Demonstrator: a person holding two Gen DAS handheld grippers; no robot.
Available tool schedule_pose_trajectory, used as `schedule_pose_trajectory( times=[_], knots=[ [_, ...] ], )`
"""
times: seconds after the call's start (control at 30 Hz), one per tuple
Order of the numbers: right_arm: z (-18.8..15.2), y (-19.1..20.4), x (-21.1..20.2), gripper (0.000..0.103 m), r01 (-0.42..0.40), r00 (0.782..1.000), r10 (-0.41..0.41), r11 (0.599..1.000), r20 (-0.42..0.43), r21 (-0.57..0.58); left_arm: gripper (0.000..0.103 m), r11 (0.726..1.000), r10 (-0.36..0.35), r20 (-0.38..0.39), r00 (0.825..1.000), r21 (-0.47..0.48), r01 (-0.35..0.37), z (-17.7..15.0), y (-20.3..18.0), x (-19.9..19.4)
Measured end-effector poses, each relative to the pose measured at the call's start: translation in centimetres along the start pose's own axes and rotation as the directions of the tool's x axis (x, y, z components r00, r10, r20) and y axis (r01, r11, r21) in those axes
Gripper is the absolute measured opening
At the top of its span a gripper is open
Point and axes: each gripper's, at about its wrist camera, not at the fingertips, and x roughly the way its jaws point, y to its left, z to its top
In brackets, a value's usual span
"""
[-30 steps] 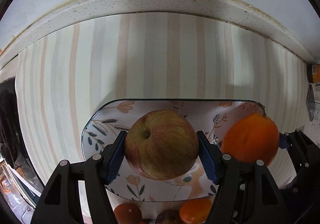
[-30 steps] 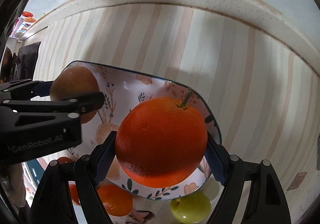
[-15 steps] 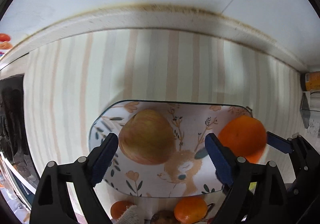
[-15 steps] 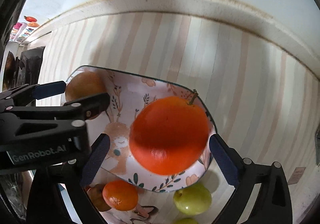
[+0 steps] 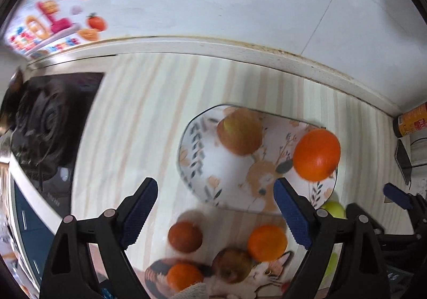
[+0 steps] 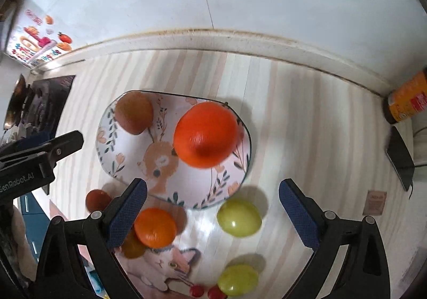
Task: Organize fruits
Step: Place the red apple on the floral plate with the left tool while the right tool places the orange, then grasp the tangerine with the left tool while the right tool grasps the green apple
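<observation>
We note plate (image 6: pixel 106 165): glossy, glazed-looking, floral print | big orange (image 6: pixel 205 136): finely pitted, shiny | green fruit (image 6: pixel 238 217) at its 5 o'clock: smooth, glossy | apple (image 5: pixel 238 132): dull, streaked skin | counter cover (image 6: pixel 293 112): striped, faint sheen | pads (image 6: pixel 126 215): blue, textured | gripper frames: matt black plastic

Both wrist views look down, sharing the plate (image 5: pixel 192 170) (image 6: pixel 106 154).
</observation>
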Motion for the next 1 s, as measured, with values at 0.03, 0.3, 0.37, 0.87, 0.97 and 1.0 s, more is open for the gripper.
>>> schedule_pose_trajectory(
  times=[0.03,0.3,0.37,0.87,0.97,1.0],
  knots=[
    [-0.5,0.1,-0.6,0.101,0.002,1.0,-0.002,1.0,0.014,-0.004,0.089,1.0,0.003,0.018,1.0,-0.009,-0.003,-1.0,0.3,-0.7],
    [-5.0,0.8,-6.9,0.101,0.015,0.989,-0.019,0.999,0.15,0.03,0.089,1.0,0.014,0.123,0.992,0.006,-0.015,-5.7,-0.1,-4.5],
    [-5.9,1.0,-7.9,0.101,0.007,0.986,-0.013,0.999,0.164,0.039,0.089,1.0,-0.018,0.14,0.99,0.018,0.016,-6.6,0.0,-5.4],
    [-14.0,-1.5,-2.1,0.101,-0.03,1.0,0.028,0.944,0.009,0.328,0.098,0.994,0.008,0.002,1.0,0.108,-0.008,-13.0,3.4,0.0],
    [-15.5,-2.8,1.4,0.101,-0.034,0.996,0.065,0.922,-0.066,0.386,0.098,0.994,0.04,-0.075,0.996,0.108,-0.032,-14.3,4.1,3.0],
    [-16.0,-3.2,2.3,0.101,-0.038,0.994,0.078,0.914,-0.082,0.405,0.098,0.994,0.044,-0.103,0.994,0.108,-0.033,-14.6,4.3,3.9]
  ],
)
